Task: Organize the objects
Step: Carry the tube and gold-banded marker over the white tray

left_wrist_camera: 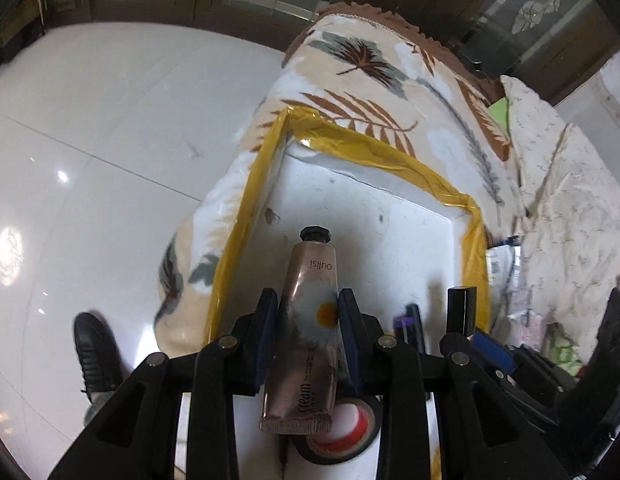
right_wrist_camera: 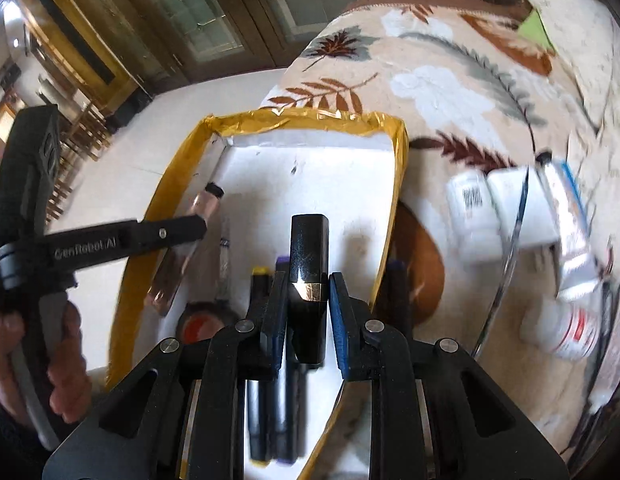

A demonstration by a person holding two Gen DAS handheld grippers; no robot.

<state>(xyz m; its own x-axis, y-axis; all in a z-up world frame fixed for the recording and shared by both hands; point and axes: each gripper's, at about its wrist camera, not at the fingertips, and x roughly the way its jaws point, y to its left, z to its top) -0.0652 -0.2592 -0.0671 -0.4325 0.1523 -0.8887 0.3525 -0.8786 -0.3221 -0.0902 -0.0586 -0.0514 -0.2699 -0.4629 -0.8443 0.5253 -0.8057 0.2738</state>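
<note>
Over the yellow-edged tray (left_wrist_camera: 246,216), both hand-held grippers carry cosmetics.
Left hand-held gripper (left_wrist_camera: 308,322) is clamped on one cream tube (left_wrist_camera: 310,304); right hand-held gripper (right_wrist_camera: 308,300) is clamped on one black lipstick (right_wrist_camera: 308,264). Best lower each flat onto bare tray floor, clear of the tape roll (left_wrist_camera: 341,436) and two markers (right_wrist_camera: 270,400), before letting go.

A rose-gold hand cream tube (left_wrist_camera: 306,320) with a black cap and a daisy print hangs above the white, yellow-taped box (left_wrist_camera: 246,216); a black lipstick (right_wrist_camera: 308,276) stands upright over it.
</note>
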